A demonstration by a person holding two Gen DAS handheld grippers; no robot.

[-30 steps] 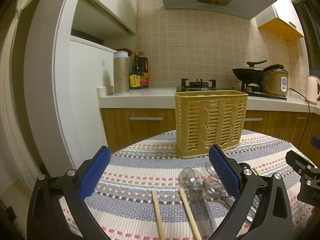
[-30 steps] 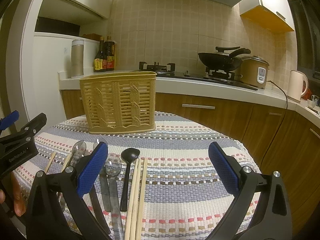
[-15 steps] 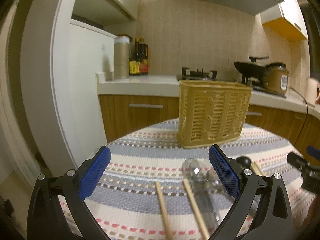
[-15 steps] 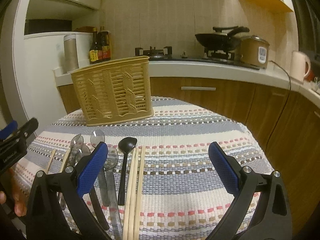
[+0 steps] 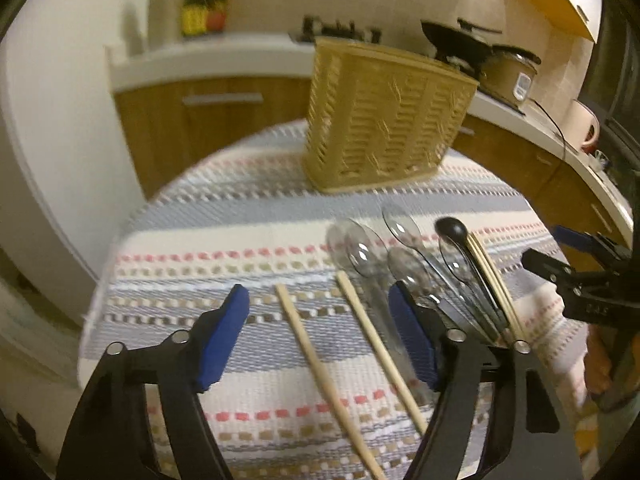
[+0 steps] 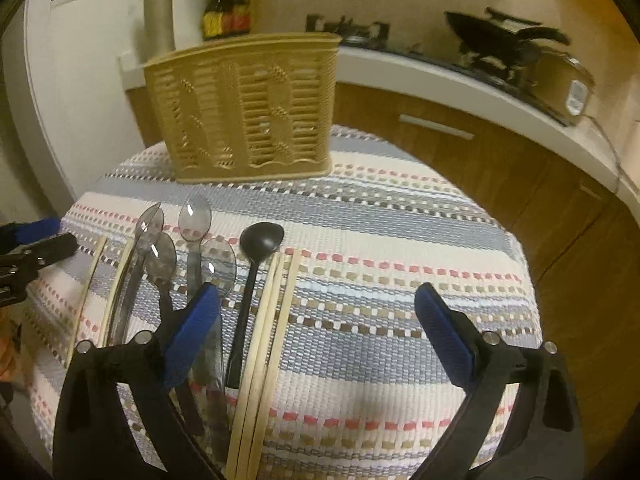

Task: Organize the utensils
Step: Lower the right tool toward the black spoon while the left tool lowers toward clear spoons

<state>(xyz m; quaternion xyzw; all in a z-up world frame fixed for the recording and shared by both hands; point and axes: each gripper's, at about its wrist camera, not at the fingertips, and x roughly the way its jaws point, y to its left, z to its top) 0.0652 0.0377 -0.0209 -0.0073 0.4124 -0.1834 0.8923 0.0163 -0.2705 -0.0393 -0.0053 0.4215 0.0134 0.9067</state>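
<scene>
A tan slatted utensil basket (image 5: 384,116) stands at the far side of the striped tablecloth (image 5: 248,240); it also shows in the right wrist view (image 6: 244,108). In front of it lie several clear plastic spoons (image 5: 360,252), a black spoon (image 6: 260,240) and wooden chopsticks (image 5: 316,364) (image 6: 268,320). My left gripper (image 5: 320,336) is open and empty, low over two chopsticks. My right gripper (image 6: 320,332) is open and empty, above the cloth just right of the chopstick bundle.
A kitchen counter (image 6: 460,80) with a wok (image 6: 500,36) and rice cooker (image 6: 568,80) runs behind the round table. Bottles (image 6: 228,12) and a canister (image 6: 158,16) stand at the back left. A white fridge (image 5: 52,120) is at the left.
Both grippers have tilted down and moved closer to the table, so the utensils now fill the views. Nothing has been picked up.
</scene>
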